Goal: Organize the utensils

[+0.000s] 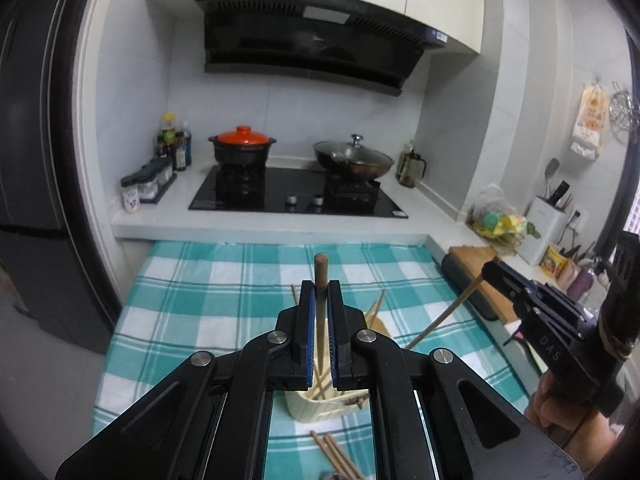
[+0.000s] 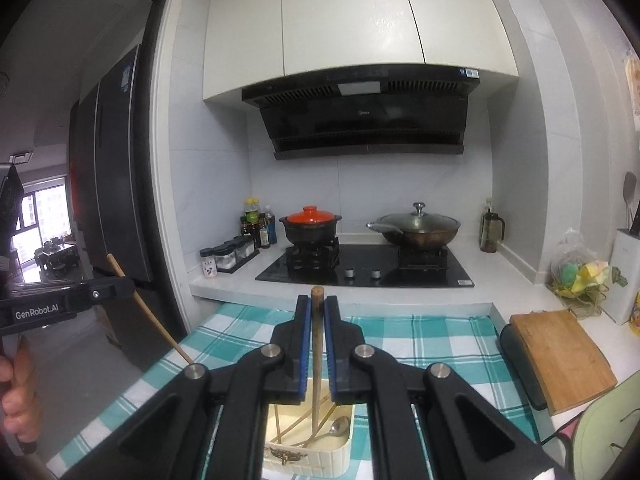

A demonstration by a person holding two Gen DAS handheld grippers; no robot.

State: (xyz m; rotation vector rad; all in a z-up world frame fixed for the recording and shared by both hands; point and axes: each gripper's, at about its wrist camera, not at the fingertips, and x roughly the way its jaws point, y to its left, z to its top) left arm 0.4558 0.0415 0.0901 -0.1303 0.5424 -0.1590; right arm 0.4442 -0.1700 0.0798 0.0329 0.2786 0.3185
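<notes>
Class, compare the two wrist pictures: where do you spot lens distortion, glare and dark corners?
Left wrist view: range hood and counter edge bow like a barrel, corners go black. Right wrist view: glare on the white cabinet, door frame curves, window overexposed.

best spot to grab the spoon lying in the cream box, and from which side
Take the spoon by its thin handle, roughly mid-length, coming straight down from above. It lies flat among chopsticks inside the walled box, so a sideways approach looks blocked.
</notes>
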